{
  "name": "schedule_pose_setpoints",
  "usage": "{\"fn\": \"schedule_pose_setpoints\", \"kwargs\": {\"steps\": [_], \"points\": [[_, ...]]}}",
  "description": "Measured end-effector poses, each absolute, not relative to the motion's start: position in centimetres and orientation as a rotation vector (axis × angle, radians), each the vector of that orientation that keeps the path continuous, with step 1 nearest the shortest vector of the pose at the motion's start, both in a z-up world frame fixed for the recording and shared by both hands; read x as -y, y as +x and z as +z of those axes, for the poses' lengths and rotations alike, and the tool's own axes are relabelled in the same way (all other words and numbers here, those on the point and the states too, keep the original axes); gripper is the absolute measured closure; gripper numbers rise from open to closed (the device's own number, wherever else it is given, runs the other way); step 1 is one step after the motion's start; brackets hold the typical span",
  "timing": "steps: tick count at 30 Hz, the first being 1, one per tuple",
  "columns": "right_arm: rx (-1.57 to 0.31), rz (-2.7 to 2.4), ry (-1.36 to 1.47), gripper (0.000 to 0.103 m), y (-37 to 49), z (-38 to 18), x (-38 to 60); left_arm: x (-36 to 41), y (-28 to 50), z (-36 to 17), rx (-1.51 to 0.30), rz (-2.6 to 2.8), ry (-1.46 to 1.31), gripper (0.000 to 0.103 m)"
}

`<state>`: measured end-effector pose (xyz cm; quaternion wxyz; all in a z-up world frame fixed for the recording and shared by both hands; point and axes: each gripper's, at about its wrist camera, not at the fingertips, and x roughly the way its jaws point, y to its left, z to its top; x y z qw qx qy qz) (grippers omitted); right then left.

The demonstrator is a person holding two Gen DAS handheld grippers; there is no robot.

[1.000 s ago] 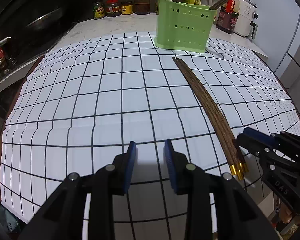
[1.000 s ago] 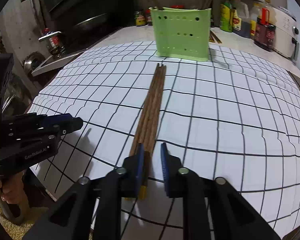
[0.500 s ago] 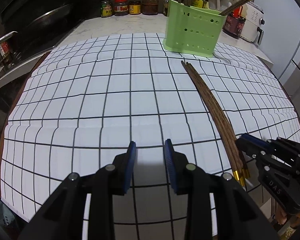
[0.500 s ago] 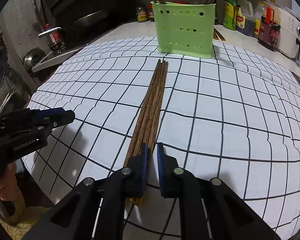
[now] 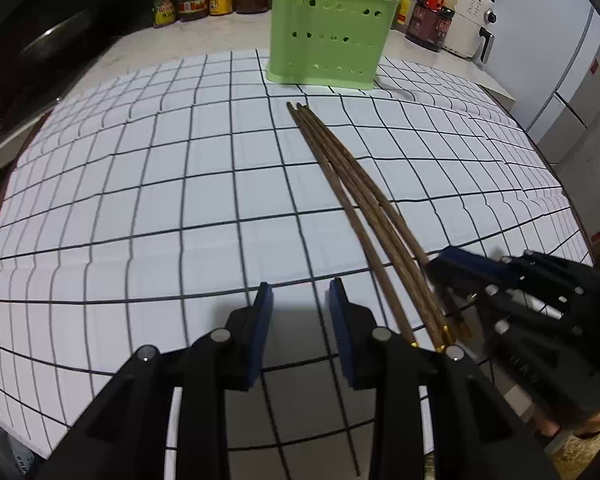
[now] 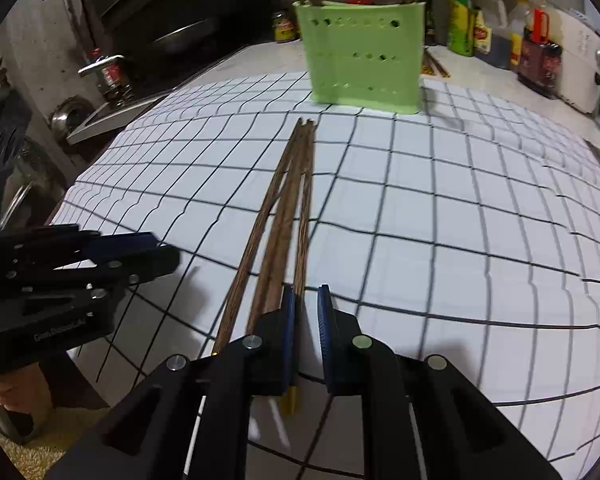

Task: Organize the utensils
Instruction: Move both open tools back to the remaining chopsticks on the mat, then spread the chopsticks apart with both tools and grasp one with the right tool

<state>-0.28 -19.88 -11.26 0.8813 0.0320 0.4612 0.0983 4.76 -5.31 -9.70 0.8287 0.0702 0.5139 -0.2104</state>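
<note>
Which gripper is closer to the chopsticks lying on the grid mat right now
The right. The right gripper straddles one of the chopsticks near their gold-tipped ends. The left gripper sits just beside the bundle with only grid mat between its fingers.

Your two grippers are the same build: matte black angular plastic arms with round silver screw heads at the pivots, blue ribbed pads on the fingers. Left gripper [image 5: 300, 320], right gripper [image 6: 306, 328]. Small pale lettering runs along each one's side, too blurry to read.
</note>
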Motion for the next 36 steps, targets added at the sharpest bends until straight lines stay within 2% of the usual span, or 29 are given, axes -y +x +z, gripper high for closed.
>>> {"fn": "schedule_pose_setpoints", "kwargs": {"steps": [3,7,19,36], "points": [[-0.963,0.211,0.02,0.088,-0.3,-11.4,19.1,5.6,4.9,-9.7,-1.094,-0.449,0.149,0.074],[-0.969,0.191,-0.018,0.096,-0.4,-11.5,19.2,5.7,4.9,-9.5,-1.087,-0.463,0.152,0.074],[-0.967,0.074,0.135,0.096,-1.8,-11.6,23.7,8.1,4.5,-10.1,-1.111,-0.545,0.184,0.074],[-0.956,0.09,0.119,0.092,-2.9,-11.4,23.5,9.5,5.2,-10.9,-1.142,-0.416,0.34,0.074]]}}
